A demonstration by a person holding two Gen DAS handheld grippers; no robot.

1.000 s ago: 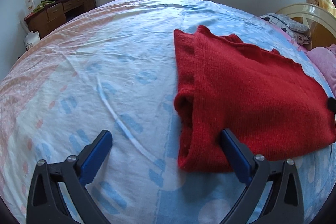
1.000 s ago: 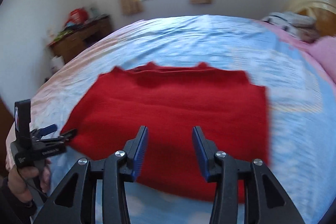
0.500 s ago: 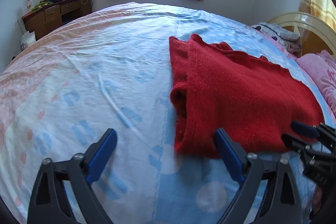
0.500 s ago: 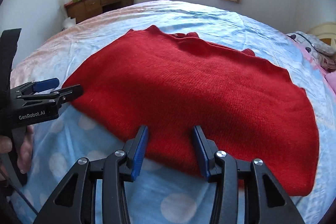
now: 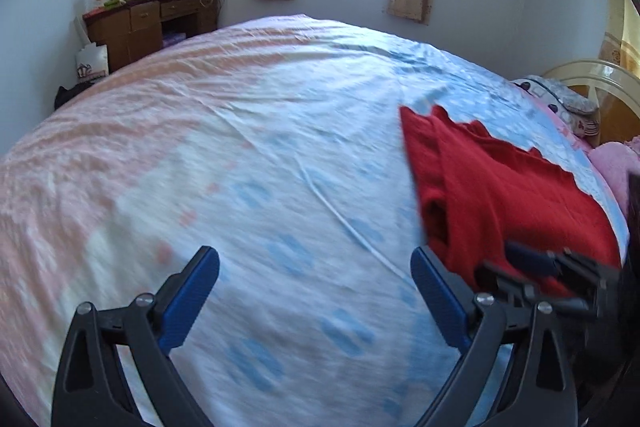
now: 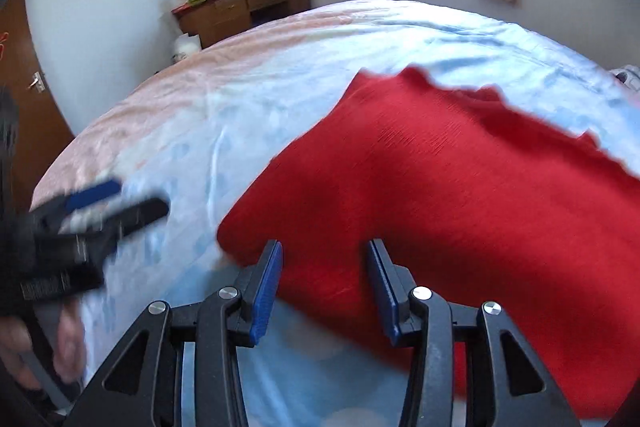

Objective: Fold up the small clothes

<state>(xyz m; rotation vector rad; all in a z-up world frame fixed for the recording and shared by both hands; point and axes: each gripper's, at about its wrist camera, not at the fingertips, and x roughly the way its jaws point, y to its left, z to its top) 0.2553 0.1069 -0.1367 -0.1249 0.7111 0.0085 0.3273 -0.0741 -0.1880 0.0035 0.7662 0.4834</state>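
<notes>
While a red knit garment (image 6: 460,195) lies partly folded on the bed (image 5: 240,155), both grippers hover empty, left gripper (image 5: 316,291) jaws wide, right gripper (image 6: 324,279) jaws narrower, so more folds likely remain.

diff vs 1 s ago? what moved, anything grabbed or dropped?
Both claws shifted left across the bed. The left claw slid off the red sweater, which now sits at the right of its view. The right claw went from the sweater's middle to its near left corner. Nothing grabbed or dropped; both claws stay open and empty. The sweater lies folded as before on the bed sheet.
</notes>
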